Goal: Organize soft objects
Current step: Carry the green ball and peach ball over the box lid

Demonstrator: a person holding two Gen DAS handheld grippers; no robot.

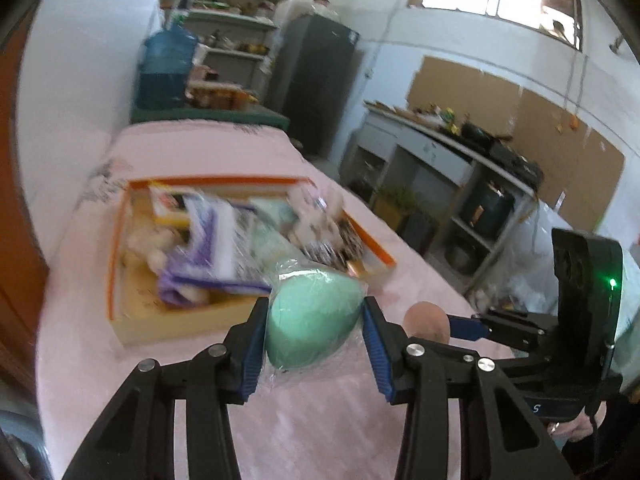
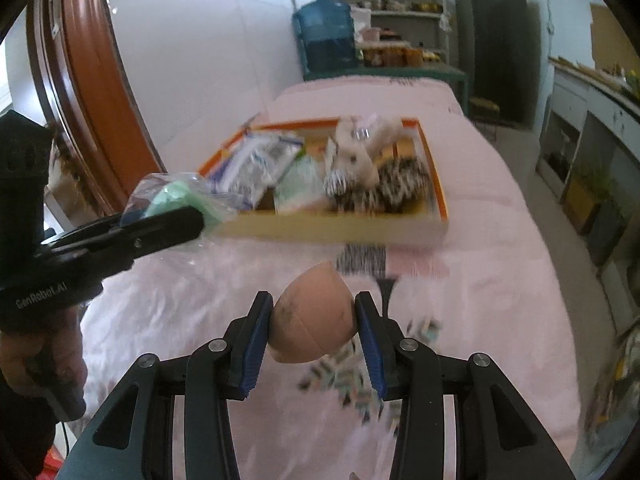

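My left gripper is shut on a mint-green egg-shaped sponge in clear wrap, held above the pink cloth just in front of an orange-rimmed cardboard box. The box holds soft packets and plush toys. My right gripper is shut on a peach egg-shaped sponge, held above the cloth short of the box. The left gripper with its green sponge shows at the left of the right wrist view. The peach sponge shows to the right in the left wrist view.
A pink cloth covers the table. A striped patch and small scattered bits lie on the cloth in front of the box. A white wall and brown door frame stand left. Shelves, a water jug and a dark fridge stand beyond.
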